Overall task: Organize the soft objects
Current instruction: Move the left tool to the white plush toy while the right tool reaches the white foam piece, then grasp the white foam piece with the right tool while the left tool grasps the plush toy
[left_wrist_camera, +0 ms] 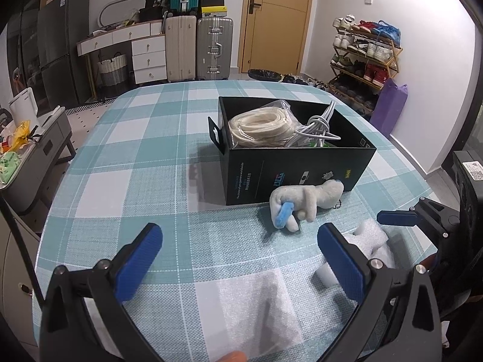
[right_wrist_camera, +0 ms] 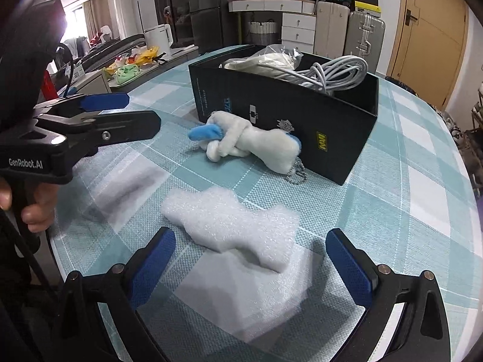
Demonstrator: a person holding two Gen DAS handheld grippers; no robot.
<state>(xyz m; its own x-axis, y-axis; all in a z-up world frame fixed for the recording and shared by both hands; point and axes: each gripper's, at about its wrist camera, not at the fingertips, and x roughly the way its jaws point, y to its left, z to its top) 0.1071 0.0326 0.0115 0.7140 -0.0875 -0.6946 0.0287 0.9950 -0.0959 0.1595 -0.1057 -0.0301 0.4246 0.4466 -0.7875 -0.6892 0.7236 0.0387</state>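
Observation:
A white plush toy with blue parts (left_wrist_camera: 302, 203) (right_wrist_camera: 241, 141) lies on the checked tablecloth against the front of a black box (left_wrist_camera: 289, 166) (right_wrist_camera: 302, 114). The box holds a bagged coil of white rope (left_wrist_camera: 259, 126) and grey-white cables (left_wrist_camera: 317, 123) (right_wrist_camera: 338, 72). A crumpled white foam piece (right_wrist_camera: 235, 226) (left_wrist_camera: 371, 241) lies just ahead of my right gripper (right_wrist_camera: 250, 259), which is open and empty. A thin foam sheet (left_wrist_camera: 256, 310) lies flat under my left gripper (left_wrist_camera: 238, 247), open and empty. The left gripper also shows in the right wrist view (right_wrist_camera: 142, 111).
The table (left_wrist_camera: 135, 157) is round with a teal and white cloth. A side cabinet (left_wrist_camera: 36, 157) with clutter stands to its left. Suitcases (left_wrist_camera: 199, 48), drawers and a door stand behind, and a shoe rack (left_wrist_camera: 365, 57) stands at the right.

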